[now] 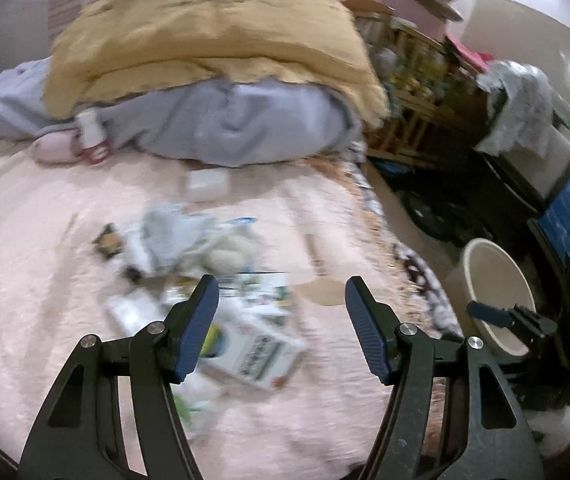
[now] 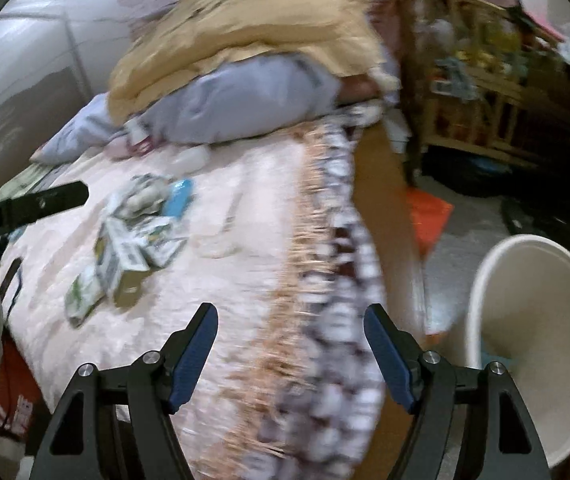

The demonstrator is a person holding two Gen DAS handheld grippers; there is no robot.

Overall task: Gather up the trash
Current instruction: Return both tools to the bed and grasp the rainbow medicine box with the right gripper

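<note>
Blue-padded fingers (image 1: 201, 320) of the left gripper (image 1: 281, 316) stand apart and empty over a blurred heap of cartons and wrappers (image 1: 221, 280) on the pink bedspread (image 1: 45, 280), likely lining up a pick. From the right wrist, the right gripper (image 2: 291, 344) hangs released, holding nothing, over the bed's fringed edge (image 2: 325, 280), just beside the round white bin (image 2: 533, 320) set on the floor to receive the trash.

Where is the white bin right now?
The white bin stands on the floor beside the bed's fringed edge, at lower right in both wrist views.

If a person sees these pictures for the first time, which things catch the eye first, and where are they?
First, the scattered pile of paper cartons and wrappers in the middle of the pale pink bedspread. Behind it, a mustard-yellow quilt is heaped on grey-lilac bedding. On the floor beside the bed stands a cream plastic bin, near the open, empty right gripper.
</note>
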